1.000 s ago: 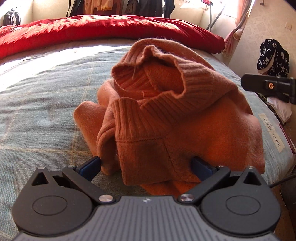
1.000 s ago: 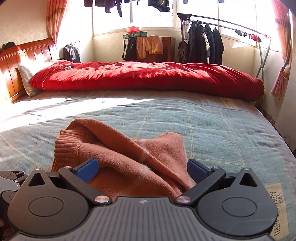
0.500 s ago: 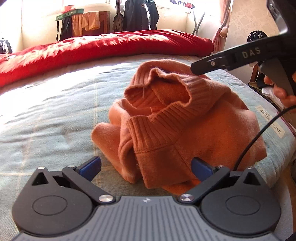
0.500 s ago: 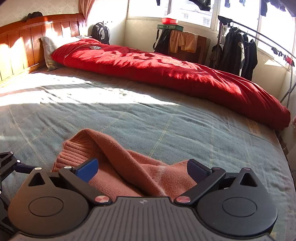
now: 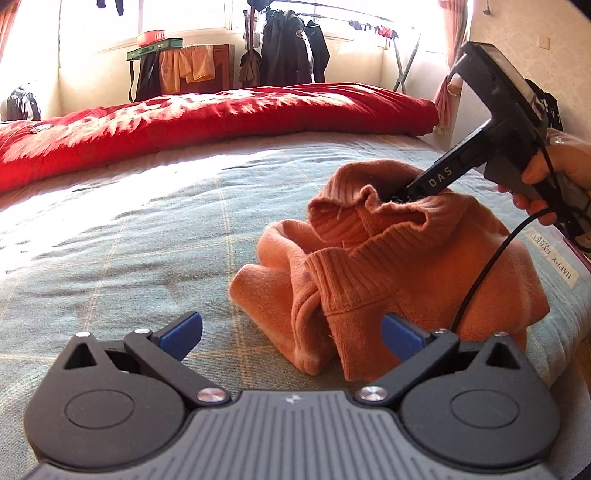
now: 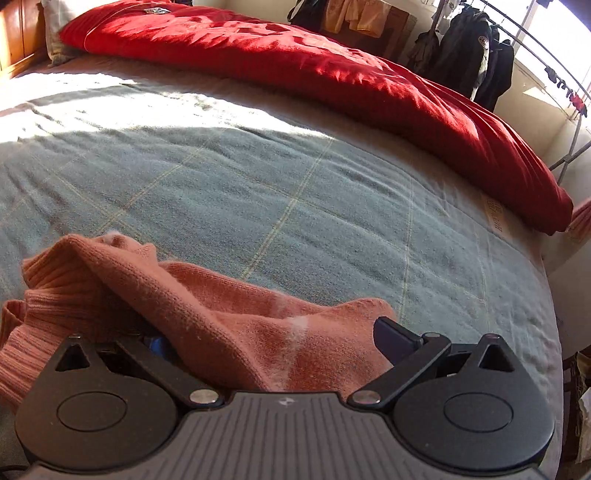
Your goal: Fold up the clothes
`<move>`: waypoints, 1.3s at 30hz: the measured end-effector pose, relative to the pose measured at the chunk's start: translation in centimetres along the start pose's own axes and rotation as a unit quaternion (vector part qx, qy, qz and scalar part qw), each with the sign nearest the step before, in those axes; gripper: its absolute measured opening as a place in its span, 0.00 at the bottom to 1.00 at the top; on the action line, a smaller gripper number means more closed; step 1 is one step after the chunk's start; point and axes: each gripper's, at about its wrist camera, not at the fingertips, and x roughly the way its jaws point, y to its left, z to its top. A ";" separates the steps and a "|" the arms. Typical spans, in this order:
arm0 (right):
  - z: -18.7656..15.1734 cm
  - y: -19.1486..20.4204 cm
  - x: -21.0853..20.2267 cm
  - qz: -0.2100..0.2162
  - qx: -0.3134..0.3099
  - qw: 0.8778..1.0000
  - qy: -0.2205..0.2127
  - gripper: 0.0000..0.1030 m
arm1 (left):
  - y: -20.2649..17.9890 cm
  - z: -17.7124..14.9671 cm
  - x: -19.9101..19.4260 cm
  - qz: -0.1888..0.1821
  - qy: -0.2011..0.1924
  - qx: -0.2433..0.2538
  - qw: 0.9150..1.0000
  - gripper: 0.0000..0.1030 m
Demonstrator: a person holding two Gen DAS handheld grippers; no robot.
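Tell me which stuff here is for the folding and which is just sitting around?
For the folding:
- orange sweater, crumpled on the bed
- right gripper, pushed into the sweater
- left gripper, open just in front of it

Just sitting around:
- red duvet
- grey-green checked blanket
- dark jackets on the rack
- backpack

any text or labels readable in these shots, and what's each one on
"DAS": white letters on the black finger of the right gripper, which reaches into the orange sweater.
"HAPPY EVERY DAY": strip label on the edge of the blue-green bedspread, seen upside down.
A second strip label near the red duvet: too blurred to read.
Badge on the dark jacket: too small to read.
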 end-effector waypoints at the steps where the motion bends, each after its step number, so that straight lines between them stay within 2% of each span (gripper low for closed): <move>1: -0.2 -0.3 -0.1 -0.016 -0.006 1.000 -0.009 1.00 | 0.0 0.0 0.0 0.000 0.000 -0.001 1.000 1.00; 3: -0.2 -1.1 0.0 -0.034 -0.004 0.999 -0.021 1.00 | 0.0 -0.1 0.0 -0.001 -0.003 -0.001 1.000 1.00; 6: -0.2 -2.1 1.3 0.012 0.008 1.000 -0.005 1.00 | -0.1 0.1 0.0 0.001 -0.007 -0.003 1.000 1.00; 11: -0.5 -4.4 1.3 -0.057 0.017 0.997 -0.042 1.00 | -0.2 0.5 -0.5 0.008 -0.016 0.005 1.000 1.00; 14: -0.7 -6.6 1.1 -0.076 0.028 0.995 -0.049 1.00 | -0.2 0.9 -0.2 0.016 -0.015 0.008 1.000 0.99; 22: -2.4 -12.4 3.0 -0.118 0.071 0.990 -0.041 1.00 | -1.0 1.9 0.8 0.007 -0.017 0.014 1.000 0.99; 33: -4.2 -21.1 6.0 -0.196 0.119 0.973 -0.025 1.00 | -2.0 3.9 2.8 0.005 -0.010 0.034 0.999 0.99; 37: -5.4 -24.5 7.5 -0.202 0.154 0.967 0.002 1.00 | -2.7 4.4 3.5 -0.002 -0.008 0.044 0.999 0.99; 39: -6.3 -25.2 8.1 -0.188 0.167 0.968 0.016 1.00 | -3.1 4.6 3.8 -0.005 -0.007 0.051 0.999 0.99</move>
